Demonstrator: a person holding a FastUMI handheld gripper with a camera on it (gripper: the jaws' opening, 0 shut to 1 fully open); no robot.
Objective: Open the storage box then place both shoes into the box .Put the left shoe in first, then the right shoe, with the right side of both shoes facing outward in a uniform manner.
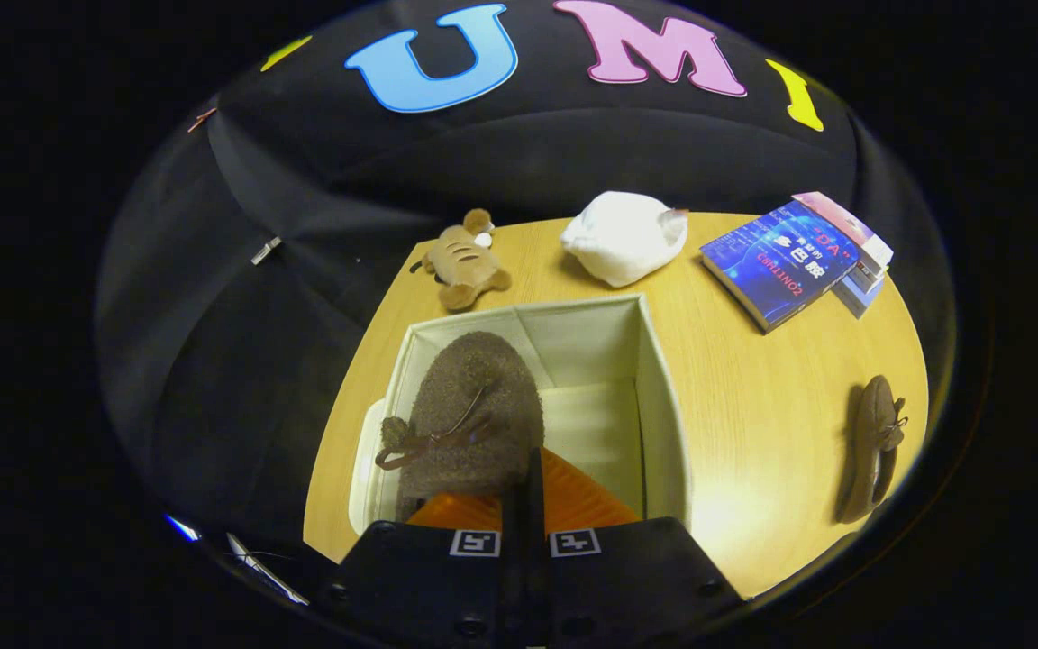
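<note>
box (659, 397) sits open on the wooden table (753, 397), just ahead of my gripper (526, 491), its pale lining showing and no lid over it. from the gripper view i see the fingers drawn close together, nearly no gap between them, pinching the heel end of a brown fuzzy shoe (469, 410). that shoe hangs over the left half of the box, toe pointing away from me, its lace bow (411, 443) trailing over the left wall. second shoe (875, 446) lies on its side on the table well to the right of the box, apart from it. beyond the box i see a small plush toy (465, 261), a white lump of something soft (623, 236), and a stack of books (794, 257) further right.
</note>
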